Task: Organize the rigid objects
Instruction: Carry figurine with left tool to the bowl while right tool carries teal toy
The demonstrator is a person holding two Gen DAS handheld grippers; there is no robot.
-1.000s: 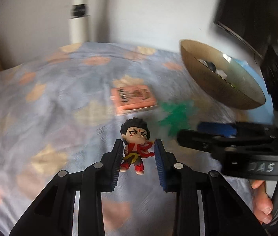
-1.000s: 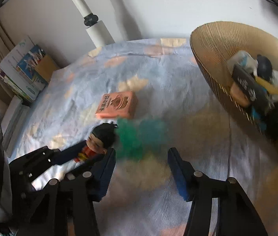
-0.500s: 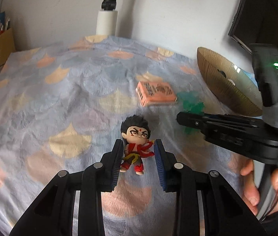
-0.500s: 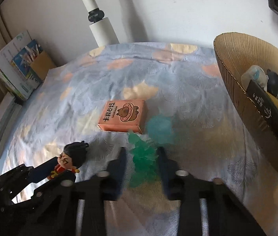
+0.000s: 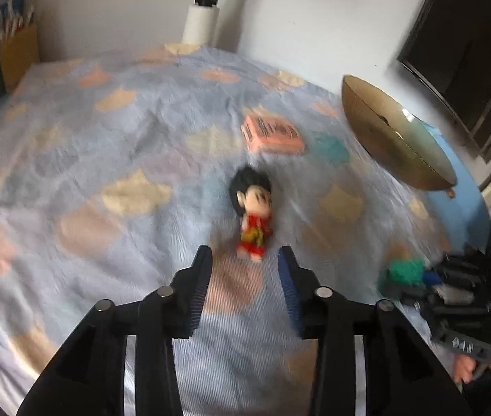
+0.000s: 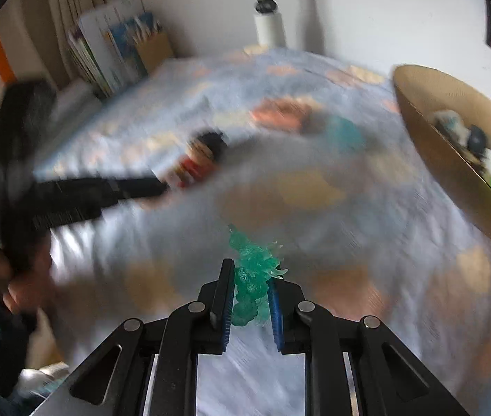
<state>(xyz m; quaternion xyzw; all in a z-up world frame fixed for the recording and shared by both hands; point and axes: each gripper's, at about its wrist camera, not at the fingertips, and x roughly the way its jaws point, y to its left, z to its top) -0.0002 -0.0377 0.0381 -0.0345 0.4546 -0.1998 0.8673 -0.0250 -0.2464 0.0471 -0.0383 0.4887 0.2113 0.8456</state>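
A small doll (image 5: 252,215) with black hair and red clothes lies on the patterned cloth just beyond my left gripper (image 5: 245,260), which is open and empty. It also shows blurred in the right wrist view (image 6: 200,156). My right gripper (image 6: 251,277) is shut on a translucent green spiky figure (image 6: 254,277) and holds it above the cloth; that figure also shows in the left wrist view (image 5: 401,270). A golden bowl (image 6: 419,131) with several objects stands at the right; it also shows in the left wrist view (image 5: 391,138).
An orange card box (image 5: 273,133) lies on the cloth beyond the doll, with a teal object (image 5: 330,145) beside it. A white pole (image 5: 204,17) stands at the back. Books and a pencil holder (image 6: 120,52) sit at the back left.
My left gripper has opened and let go of the doll, which now lies on the cloth. My right gripper has closed on the green figure and lifted it back toward me.
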